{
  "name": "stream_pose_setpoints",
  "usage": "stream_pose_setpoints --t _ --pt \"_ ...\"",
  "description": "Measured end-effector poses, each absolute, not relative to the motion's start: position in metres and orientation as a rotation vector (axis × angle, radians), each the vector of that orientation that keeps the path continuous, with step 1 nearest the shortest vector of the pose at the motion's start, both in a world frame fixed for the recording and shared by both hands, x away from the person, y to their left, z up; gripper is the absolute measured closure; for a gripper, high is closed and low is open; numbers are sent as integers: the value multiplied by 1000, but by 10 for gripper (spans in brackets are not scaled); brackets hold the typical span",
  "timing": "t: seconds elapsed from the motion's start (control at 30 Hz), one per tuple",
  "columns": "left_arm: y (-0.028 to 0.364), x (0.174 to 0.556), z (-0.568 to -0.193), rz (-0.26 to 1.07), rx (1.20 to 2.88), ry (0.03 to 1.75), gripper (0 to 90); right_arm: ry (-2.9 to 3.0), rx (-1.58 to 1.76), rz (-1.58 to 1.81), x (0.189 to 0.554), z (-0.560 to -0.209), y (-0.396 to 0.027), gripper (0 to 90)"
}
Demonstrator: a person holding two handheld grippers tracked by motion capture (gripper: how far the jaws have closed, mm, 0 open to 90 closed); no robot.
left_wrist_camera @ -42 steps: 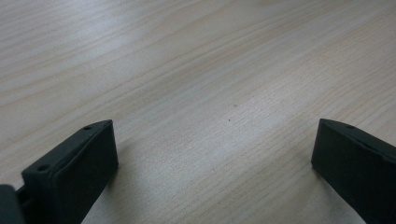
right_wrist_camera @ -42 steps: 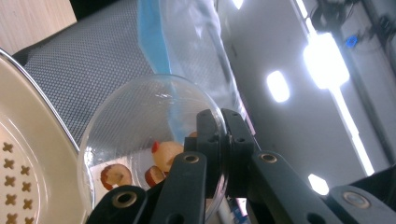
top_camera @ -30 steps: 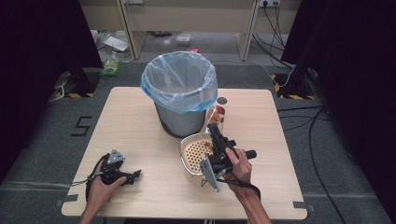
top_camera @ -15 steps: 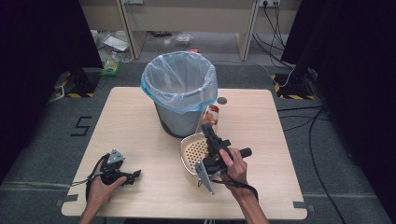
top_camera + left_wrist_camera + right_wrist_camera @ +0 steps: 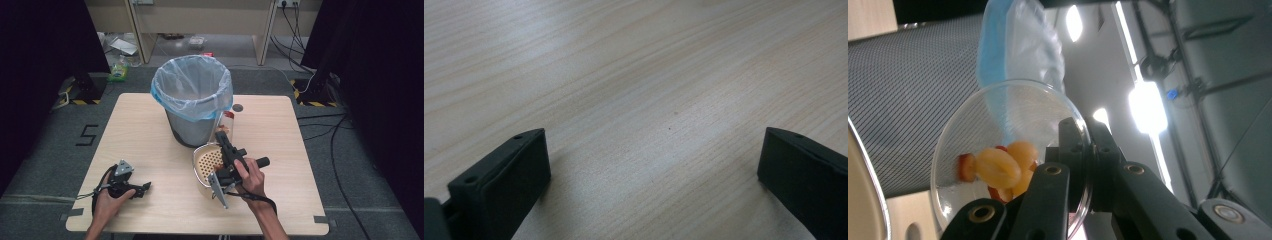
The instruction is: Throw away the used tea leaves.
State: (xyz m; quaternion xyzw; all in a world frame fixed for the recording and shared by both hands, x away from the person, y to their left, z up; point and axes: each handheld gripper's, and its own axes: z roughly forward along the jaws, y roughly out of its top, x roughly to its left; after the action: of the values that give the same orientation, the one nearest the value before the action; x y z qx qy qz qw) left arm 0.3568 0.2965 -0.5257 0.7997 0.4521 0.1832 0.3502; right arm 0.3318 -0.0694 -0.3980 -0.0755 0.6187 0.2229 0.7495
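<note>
Now lifted off the surface (image 5: 150,130) and carried toward the bin (image 5: 192,102): clear cup (image 5: 1008,150) of fruit pieces (image 5: 1000,167), rim clamped in right gripper (image 5: 223,136), tilted just beside the bin wall; likely tipping out next. Strainer (image 5: 207,162) below the gripper. Left gripper (image 5: 136,189) resting, jaws apart, empty.

Colander (image 5: 207,162) before bin (image 5: 192,102)
</note>
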Motion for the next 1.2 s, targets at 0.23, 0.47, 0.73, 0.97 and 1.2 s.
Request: stream_pose_setpoints --t 0.23,0.47,0.73,0.97,1.2 --pt "296 357 -526 474 2071 1171 0 1354 -147 508 334 -398 -70 876" --pt "296 357 -526 475 2072 1171 0 1316 -176 486 332 -396 -69 876" --pt "296 357 -526 475 2071 1171 0 1305 -161 507 331 -390 -69 876" --pt "296 357 -526 475 2071 1171 0 1474 68 660 343 -373 -82 874" --pt "296 357 -526 474 2070 1171 0 1594 273 750 359 -372 -100 872"
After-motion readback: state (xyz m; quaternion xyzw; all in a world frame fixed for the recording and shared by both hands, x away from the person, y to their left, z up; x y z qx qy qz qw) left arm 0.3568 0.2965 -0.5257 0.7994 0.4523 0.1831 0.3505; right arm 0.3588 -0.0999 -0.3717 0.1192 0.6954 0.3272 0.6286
